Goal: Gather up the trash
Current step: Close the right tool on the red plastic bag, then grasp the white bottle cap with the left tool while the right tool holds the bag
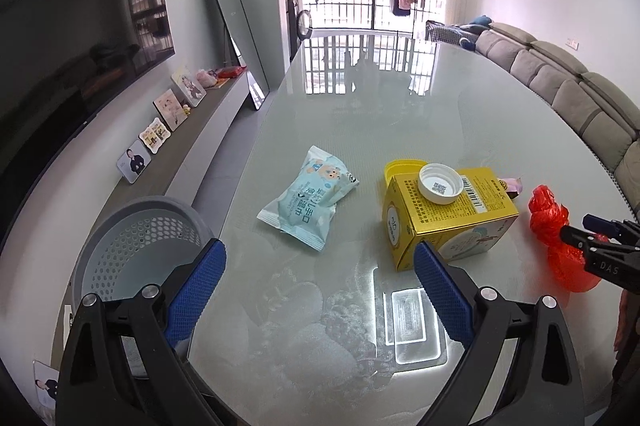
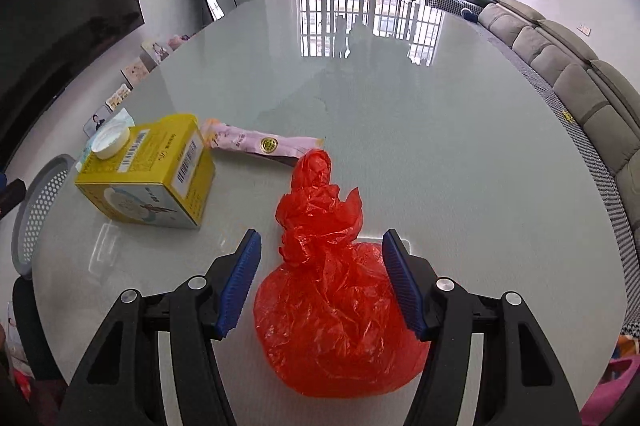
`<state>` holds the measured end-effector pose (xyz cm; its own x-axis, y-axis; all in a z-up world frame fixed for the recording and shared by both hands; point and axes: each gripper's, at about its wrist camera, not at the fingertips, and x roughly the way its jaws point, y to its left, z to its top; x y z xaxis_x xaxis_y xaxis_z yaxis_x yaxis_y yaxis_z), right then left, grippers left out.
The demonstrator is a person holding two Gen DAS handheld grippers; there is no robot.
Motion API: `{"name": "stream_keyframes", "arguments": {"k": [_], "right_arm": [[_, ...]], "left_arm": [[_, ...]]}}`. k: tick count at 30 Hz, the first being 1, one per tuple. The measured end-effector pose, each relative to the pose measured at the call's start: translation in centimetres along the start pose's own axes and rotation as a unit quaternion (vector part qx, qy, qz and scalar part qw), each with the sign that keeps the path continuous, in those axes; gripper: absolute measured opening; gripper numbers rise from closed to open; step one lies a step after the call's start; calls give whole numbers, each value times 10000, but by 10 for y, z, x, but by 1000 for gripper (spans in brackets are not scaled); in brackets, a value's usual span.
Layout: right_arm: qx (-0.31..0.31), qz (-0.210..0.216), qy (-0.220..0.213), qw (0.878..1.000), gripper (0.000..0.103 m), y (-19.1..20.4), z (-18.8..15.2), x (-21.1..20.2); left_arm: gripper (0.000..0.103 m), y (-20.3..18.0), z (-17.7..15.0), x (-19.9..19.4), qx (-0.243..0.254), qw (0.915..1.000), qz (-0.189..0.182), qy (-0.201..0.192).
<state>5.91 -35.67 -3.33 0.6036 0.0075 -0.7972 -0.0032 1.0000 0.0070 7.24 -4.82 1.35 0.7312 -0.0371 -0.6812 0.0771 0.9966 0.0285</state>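
Observation:
A tied red plastic bag (image 2: 332, 310) lies on the glass table between the open blue pads of my right gripper (image 2: 322, 246); the pads stand on either side of it, apart from it. The bag also shows in the left wrist view (image 1: 554, 226), with the right gripper (image 1: 600, 238) at it. A yellow carton (image 1: 444, 218) with a white cap (image 1: 438, 187) on top lies mid-table, and shows in the right wrist view (image 2: 152, 173). A pale blue wipes packet (image 1: 310, 197) lies left of it. A pink wrapper (image 2: 260, 143) lies behind the carton. My left gripper (image 1: 320, 250) is open and empty above the table.
A grey perforated waste basket (image 1: 136, 246) stands off the table's left edge, also in the right wrist view (image 2: 36, 209). A TV (image 1: 72, 37), a shelf with photo frames (image 1: 160, 133) and a leaning mirror (image 1: 236, 25) are left. A grey sofa (image 1: 560, 81) runs along the right.

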Motion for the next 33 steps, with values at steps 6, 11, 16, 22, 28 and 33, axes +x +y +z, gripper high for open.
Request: {"name": "stream_keyframes", "arguments": {"k": [6,11,16,22,28,33], "right_arm": [[19,-80,243,9997,60,-1,-7,22],[123,-71,240,9996,47,-1,-13,26],[260,37,88,9996,37,-1,-21,19],[521,317,-152,9980,28,-1,-28,-1],[709,618,-487,9944,27,1,-29,-30],[805,787,-502,9924,27,-1,-32,-36]], "left_arm": [[93,-5,2,4,33,10000,-55,8],[93,-7,2,11,32,9999,-109,50],[93,-15,2,19,96,9997,-187,91],[93,-29,7,31,192,9993,-297,127],[94,-45,19,45,308,9989,-335,131],[94,-56,28,61,308,9987,-371,192]]}}
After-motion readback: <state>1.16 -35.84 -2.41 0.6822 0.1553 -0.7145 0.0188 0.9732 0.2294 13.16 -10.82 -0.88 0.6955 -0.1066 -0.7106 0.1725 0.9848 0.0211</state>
